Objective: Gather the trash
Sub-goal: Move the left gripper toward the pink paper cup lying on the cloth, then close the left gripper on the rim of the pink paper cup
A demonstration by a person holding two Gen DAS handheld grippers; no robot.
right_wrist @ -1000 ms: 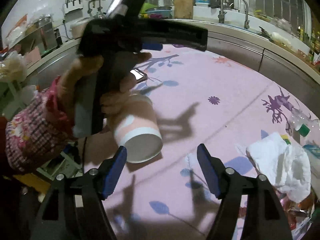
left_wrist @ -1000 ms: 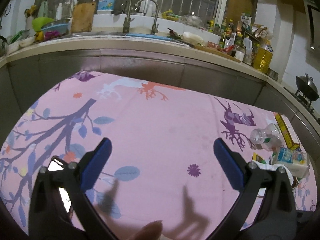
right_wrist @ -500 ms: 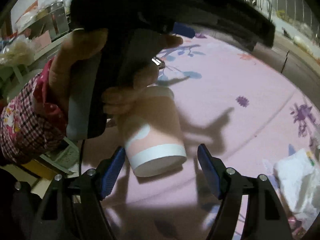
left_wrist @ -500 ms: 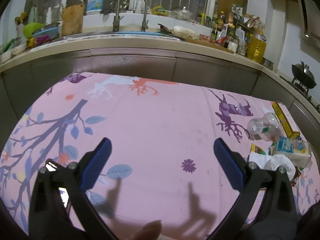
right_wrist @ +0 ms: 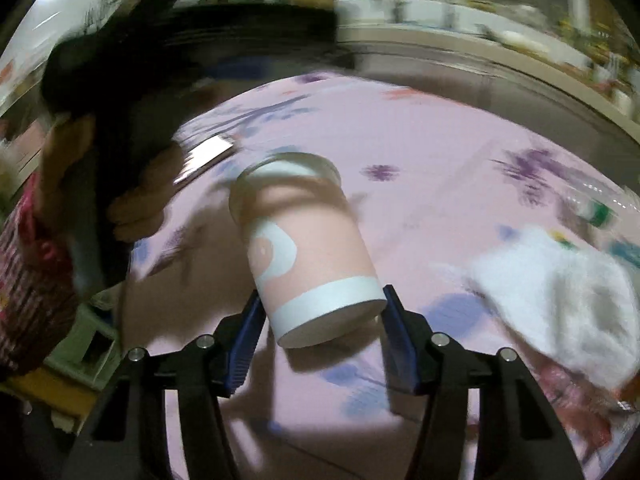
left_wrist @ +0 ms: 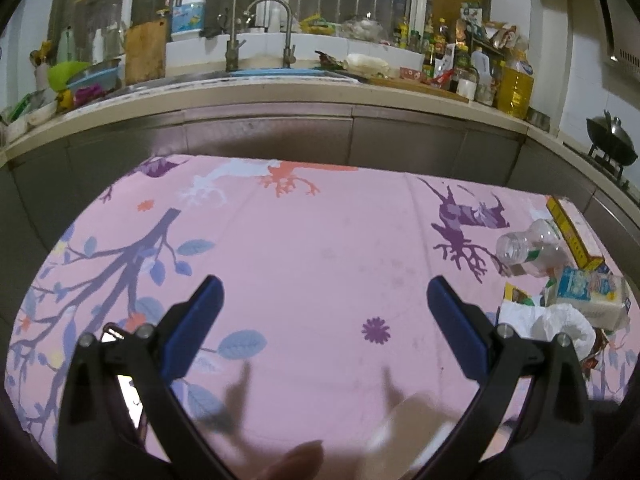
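trash pickup is at the grasp step: a pink paper cup (right_wrist: 308,248) lies tipped on its side on the pink-clothed tabletop (right_wrist: 440,168), base toward the camera, sitting between the blue pads of the right claw (right_wrist: 320,320). its jaws are closing around the base, and the blurred frame does not settle whether the pads press yet, so i judge the next move calls for finishing the squeeze without crushing the cup, then lifting. the right claw angles down at the cup. the left claw (left_wrist: 324,320) hangs wide and empty over bare cloth, angled down. farther right lie a crumpled white bag (left_wrist: 560,320), a clear bottle (left_wrist: 528,248) and cartons (left_wrist: 592,292).
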